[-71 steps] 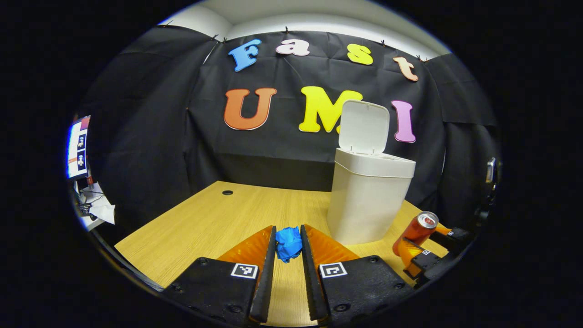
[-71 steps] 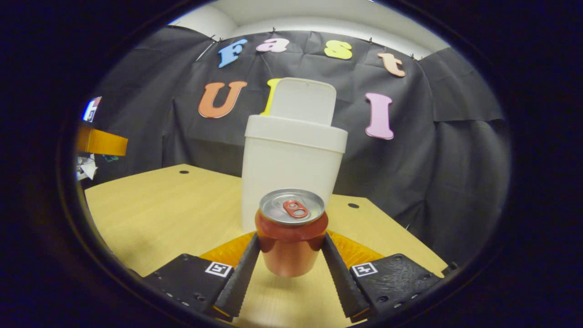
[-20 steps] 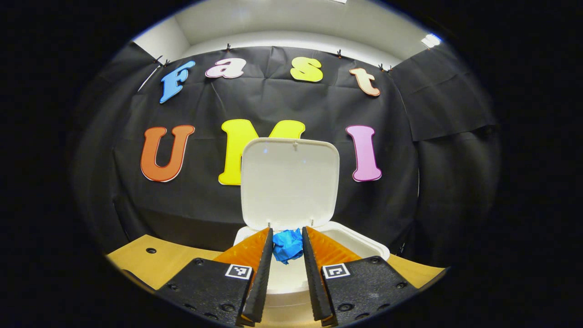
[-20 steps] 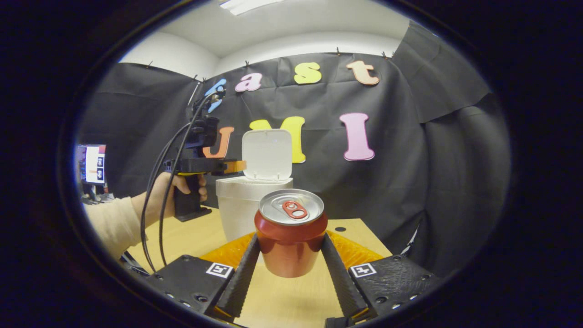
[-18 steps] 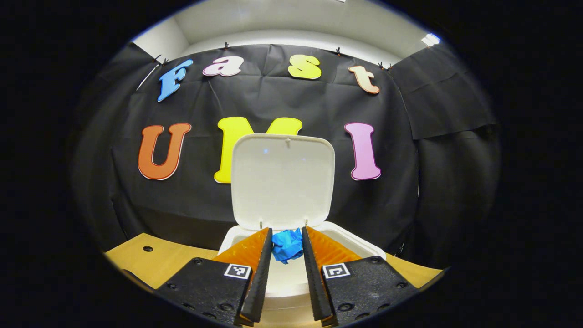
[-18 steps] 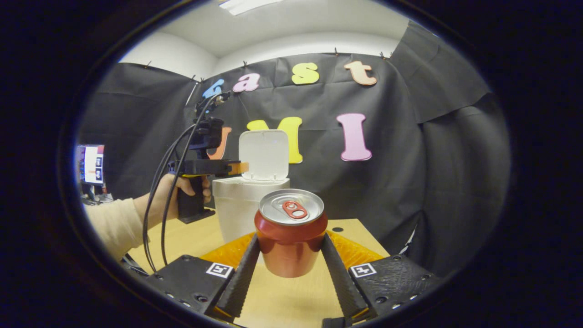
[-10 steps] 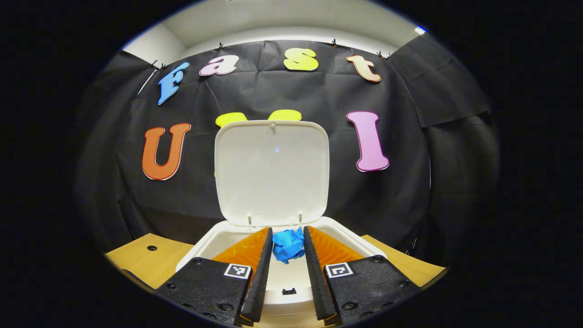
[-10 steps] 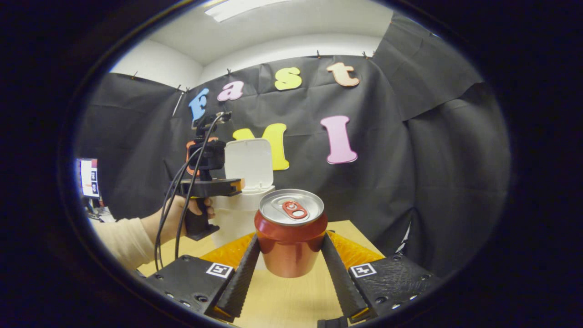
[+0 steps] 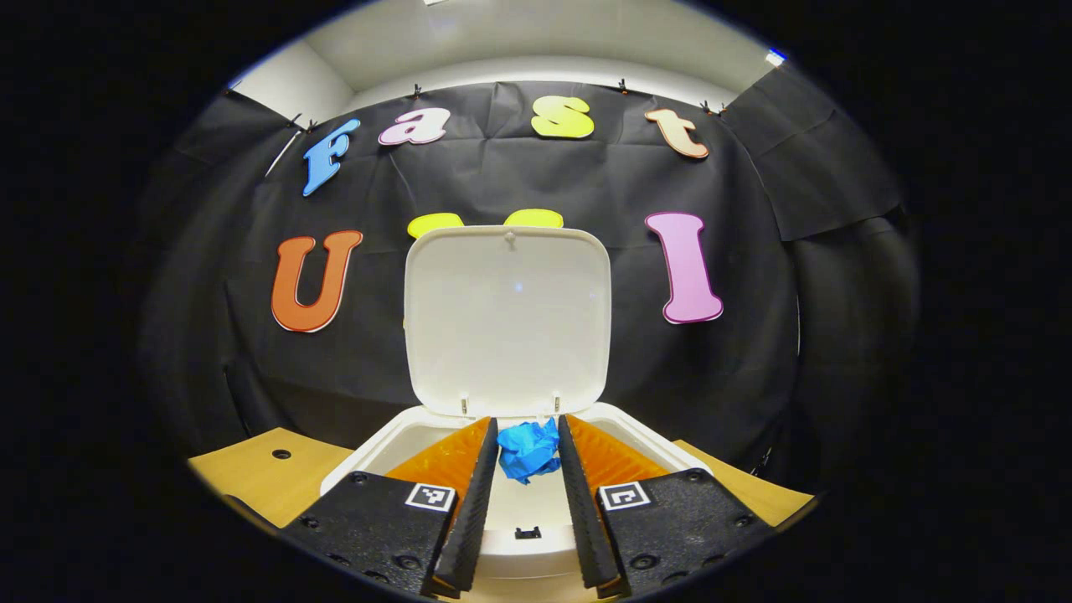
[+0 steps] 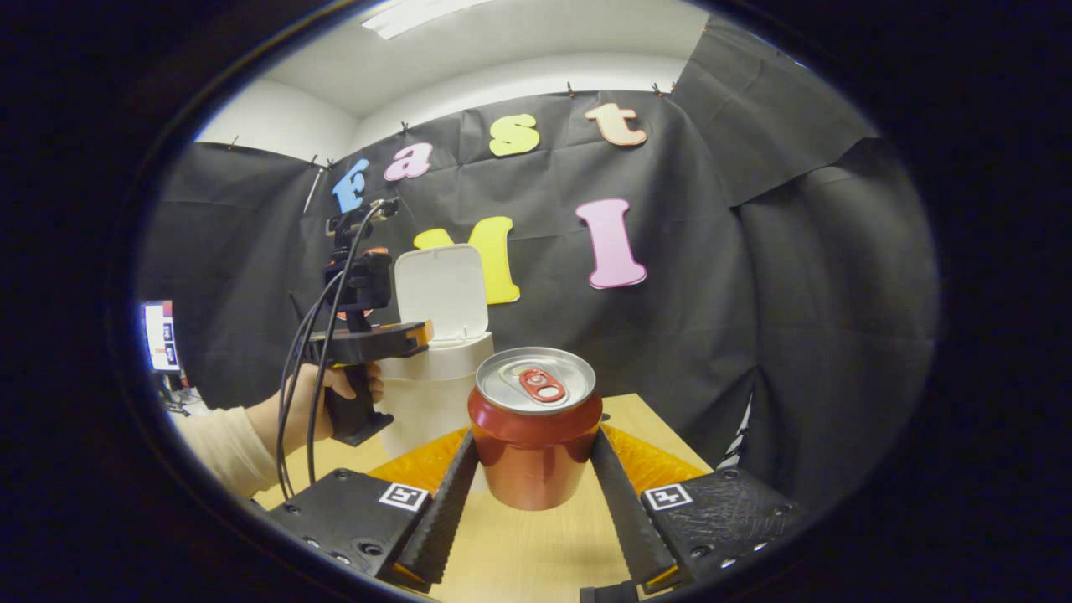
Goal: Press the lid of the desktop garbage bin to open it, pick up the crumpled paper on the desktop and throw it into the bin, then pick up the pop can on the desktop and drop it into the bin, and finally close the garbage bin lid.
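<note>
Over the open white bin (image 9: 381, 440), left gripper (image 9: 526, 452) pinches crumpled paper (image 9: 528, 450); right gripper (image 10: 534, 469) clamps round can (image 10: 535, 425).

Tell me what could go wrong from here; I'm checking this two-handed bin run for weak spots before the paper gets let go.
1. The blue crumpled paper is pinched in the left gripper above the bin, close to the upright lid; released there, it might catch near the hinge.
2. The right gripper holds the pop can in the air off to the side; a slip could drop it on the desk.
</note>
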`<state>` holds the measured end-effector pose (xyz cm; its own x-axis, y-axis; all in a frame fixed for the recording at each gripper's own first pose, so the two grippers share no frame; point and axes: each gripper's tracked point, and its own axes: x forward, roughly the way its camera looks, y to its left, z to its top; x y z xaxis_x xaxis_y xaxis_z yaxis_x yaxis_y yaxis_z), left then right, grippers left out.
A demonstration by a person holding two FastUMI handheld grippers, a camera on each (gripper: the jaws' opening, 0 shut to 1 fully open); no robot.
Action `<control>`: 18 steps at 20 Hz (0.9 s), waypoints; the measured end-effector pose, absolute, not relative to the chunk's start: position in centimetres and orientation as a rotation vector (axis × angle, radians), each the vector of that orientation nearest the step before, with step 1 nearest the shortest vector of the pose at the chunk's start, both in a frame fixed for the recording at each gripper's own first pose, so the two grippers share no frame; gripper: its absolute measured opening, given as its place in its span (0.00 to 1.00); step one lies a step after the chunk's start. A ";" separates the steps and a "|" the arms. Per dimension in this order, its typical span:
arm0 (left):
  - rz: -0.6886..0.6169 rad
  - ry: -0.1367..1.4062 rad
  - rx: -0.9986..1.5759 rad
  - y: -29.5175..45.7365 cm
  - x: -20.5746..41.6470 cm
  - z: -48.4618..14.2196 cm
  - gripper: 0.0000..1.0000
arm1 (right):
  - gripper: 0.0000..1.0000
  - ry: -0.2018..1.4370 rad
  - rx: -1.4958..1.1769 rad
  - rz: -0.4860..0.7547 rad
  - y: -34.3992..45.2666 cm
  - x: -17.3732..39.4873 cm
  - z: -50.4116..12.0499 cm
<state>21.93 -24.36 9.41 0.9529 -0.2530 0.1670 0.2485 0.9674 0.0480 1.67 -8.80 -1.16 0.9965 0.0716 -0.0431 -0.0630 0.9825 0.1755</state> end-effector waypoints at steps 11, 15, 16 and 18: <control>-0.258 -0.205 0.045 -22.3 20.4 10.2 0.99 | 0.79 0.074 0.173 0.046 -8.9 2.9 -2.4; -0.261 -0.268 0.028 -21.1 17.5 11.7 0.99 | 0.79 0.099 0.173 0.028 -8.7 3.6 -3.5; -0.269 -0.277 0.020 -20.7 16.6 11.9 0.99 | 0.79 0.106 0.171 0.028 -8.5 3.7 -3.7; -0.259 -0.301 0.028 -19.4 14.7 12.3 0.99 | 0.79 0.101 0.160 0.030 -7.9 3.6 -3.5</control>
